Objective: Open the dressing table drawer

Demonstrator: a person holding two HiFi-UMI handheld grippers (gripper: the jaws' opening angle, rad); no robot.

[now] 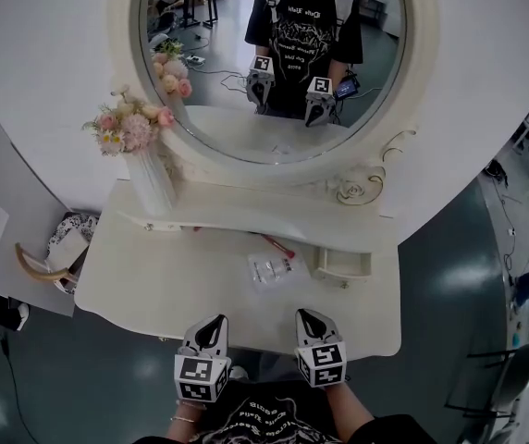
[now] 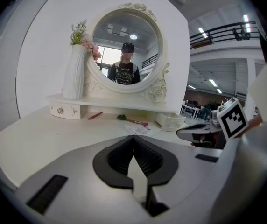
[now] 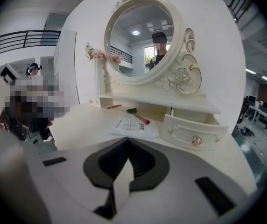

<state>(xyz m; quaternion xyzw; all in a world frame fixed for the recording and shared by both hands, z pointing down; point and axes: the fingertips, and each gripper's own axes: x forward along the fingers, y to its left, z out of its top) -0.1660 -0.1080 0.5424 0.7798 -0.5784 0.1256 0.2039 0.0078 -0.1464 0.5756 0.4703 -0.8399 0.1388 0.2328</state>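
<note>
The right-hand drawer (image 3: 194,133) of the dressing table (image 1: 153,276) is seen standing pulled out from under the shelf below the mirror (image 1: 274,63), its front and knob clear of the frame, while the small left-hand drawer (image 2: 64,110) beneath the vase (image 1: 151,178) is seen flush and closed. The left gripper (image 1: 211,324) and the right gripper (image 1: 309,317) are held side by side at the near edge of the table, well apart from either drawer. Each gripper is shown with its jaws pressed together and nothing between the pads. A flat paper packet (image 1: 271,268) and a red-handled tool (image 3: 138,115) lie on the table in front of the open drawer. The opening step is judged to be done as far as the right-hand drawer is concerned, and the task is taken to be at or near its end. If further travel is required, the jaws of the right gripper are to be spread, brought to the knob and closed on it before a straight pull toward the near edge is applied; the packet should be avoided on the approach.
</note>
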